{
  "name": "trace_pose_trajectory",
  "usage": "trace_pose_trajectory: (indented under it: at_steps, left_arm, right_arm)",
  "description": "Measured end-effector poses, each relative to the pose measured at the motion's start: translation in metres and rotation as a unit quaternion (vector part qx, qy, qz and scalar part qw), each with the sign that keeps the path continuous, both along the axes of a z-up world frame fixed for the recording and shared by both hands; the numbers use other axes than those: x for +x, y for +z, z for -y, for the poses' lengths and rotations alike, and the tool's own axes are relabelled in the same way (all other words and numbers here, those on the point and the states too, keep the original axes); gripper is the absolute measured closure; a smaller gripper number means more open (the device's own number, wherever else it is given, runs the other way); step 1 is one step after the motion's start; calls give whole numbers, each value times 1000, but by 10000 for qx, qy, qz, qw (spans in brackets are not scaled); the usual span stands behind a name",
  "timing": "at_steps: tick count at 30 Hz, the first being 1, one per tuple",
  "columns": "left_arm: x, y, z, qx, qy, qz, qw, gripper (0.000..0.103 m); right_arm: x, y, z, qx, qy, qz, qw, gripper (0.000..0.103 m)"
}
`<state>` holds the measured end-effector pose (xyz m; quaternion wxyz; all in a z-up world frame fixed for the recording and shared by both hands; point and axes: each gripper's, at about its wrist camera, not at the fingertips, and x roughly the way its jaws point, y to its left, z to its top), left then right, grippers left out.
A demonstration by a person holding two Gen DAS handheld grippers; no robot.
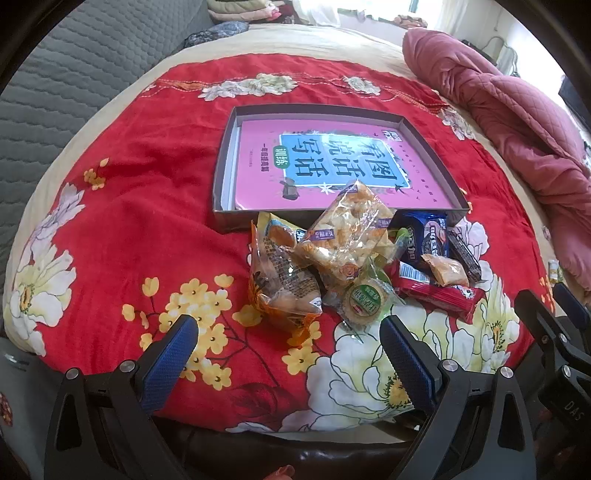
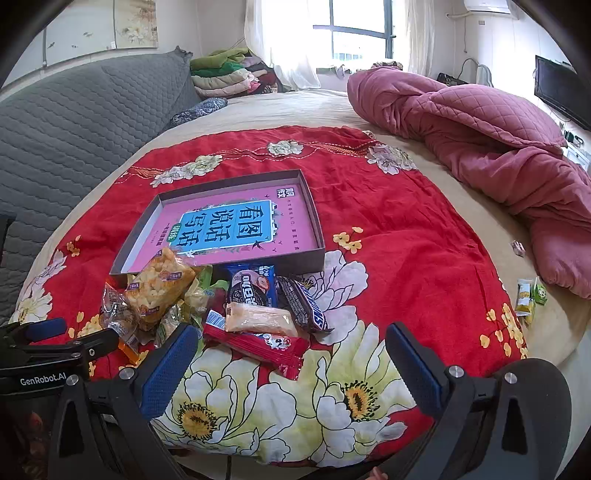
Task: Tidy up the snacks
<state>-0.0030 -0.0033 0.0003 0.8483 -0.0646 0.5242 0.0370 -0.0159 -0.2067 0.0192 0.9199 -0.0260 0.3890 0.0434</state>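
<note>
Surface: bed [image 2: 295, 107] with a beige sheet; a red floral cloth [image 2: 406, 258] is spread over its near part.
Room: grey quilted headboard [image 2: 74, 122] at left, window [image 2: 354, 29] at the far end, folded bedding [image 2: 229, 74] below it, pink quilt [image 2: 480, 140] bunched at right, TV [image 2: 561, 88] on the right wall.
Box: shallow open box [image 1: 424, 147] on the cloth, lined with a pink printed sheet [image 1: 258, 166].
Snacks: pile of wrapped snacks [image 1: 354, 266] on the cloth, touching the box's near wall; two small packets [image 2: 530, 297] lie well apart on the sheet at right.
Left gripper [image 1: 288, 343]: low over the cloth's near edge, fingers [image 1: 170, 362] spread wide, holding nothing, just short of the pile.
Right gripper [image 2: 291, 358]: beside the left, fingers [image 2: 413, 369] spread wide, holding nothing, aimed at the pile's right part.
</note>
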Motion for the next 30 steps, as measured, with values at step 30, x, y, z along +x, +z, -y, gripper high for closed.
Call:
trace_pose_trajectory:
  at_steps: [30]
  left_arm:
    - [3, -5, -13, -96, 137, -86, 9998, 4]
  right_arm:
    - [6, -3, 5, 57, -70, -32, 10000, 1]
